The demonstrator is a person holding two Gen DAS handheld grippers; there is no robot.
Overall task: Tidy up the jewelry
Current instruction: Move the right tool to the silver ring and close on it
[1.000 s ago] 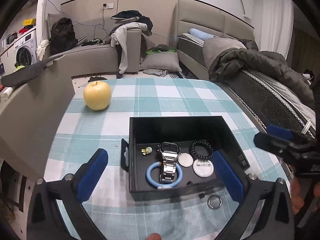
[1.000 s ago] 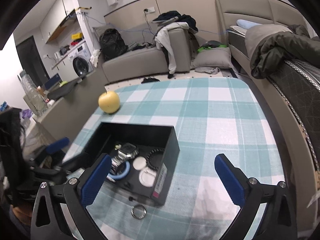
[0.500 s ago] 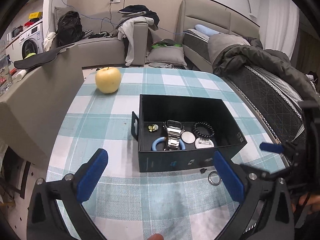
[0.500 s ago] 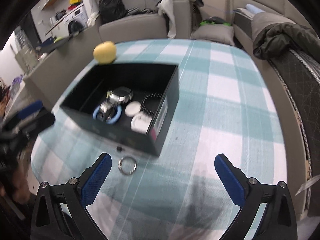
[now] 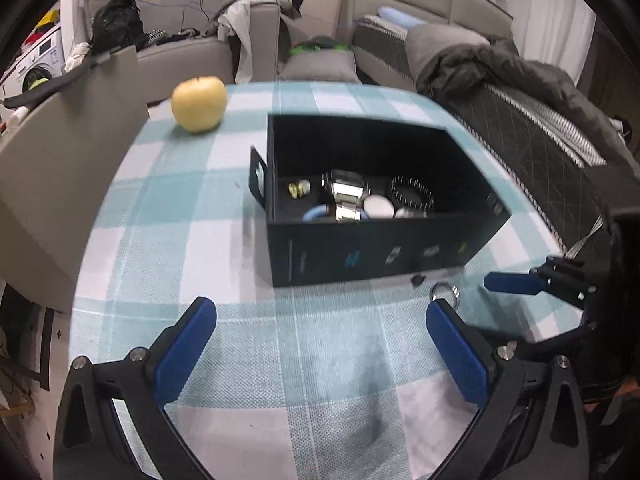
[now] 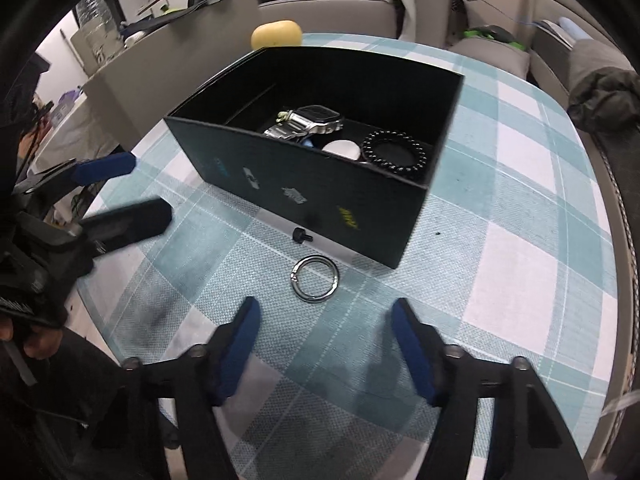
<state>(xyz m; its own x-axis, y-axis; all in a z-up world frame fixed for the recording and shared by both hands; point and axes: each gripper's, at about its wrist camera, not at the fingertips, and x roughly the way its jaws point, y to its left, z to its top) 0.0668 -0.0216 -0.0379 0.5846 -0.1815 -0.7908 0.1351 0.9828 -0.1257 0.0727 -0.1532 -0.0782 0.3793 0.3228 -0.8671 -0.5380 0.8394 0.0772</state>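
A silver ring [image 6: 315,278] lies flat on the checked cloth just in front of the black box [image 6: 304,184]. My right gripper [image 6: 326,312] hovers close behind the ring, jaws closing, with nothing between the blue pads. A small black stud [image 6: 299,234] sits by the box's near wall. Inside the box are a steel watch [image 6: 306,120], a black bead bracelet [image 6: 394,152], a white disc [image 6: 342,148] and a blue ring [image 5: 316,213]. My left gripper [image 5: 320,312] stands open over the cloth, left of the silver ring [image 5: 445,292]. The box [image 5: 360,252] is ahead of it.
A yellow apple [image 5: 199,103] rests at the far left of the table [image 5: 168,208]. A grey sofa [image 5: 188,56] and a bed [image 5: 520,92] with a dark jacket stand beyond. The table's rounded edge runs close on the right [image 6: 600,208].
Both grippers have sunk toward the table and tilted down. The right gripper came up close behind the silver ring and its jaws narrowed from wide.
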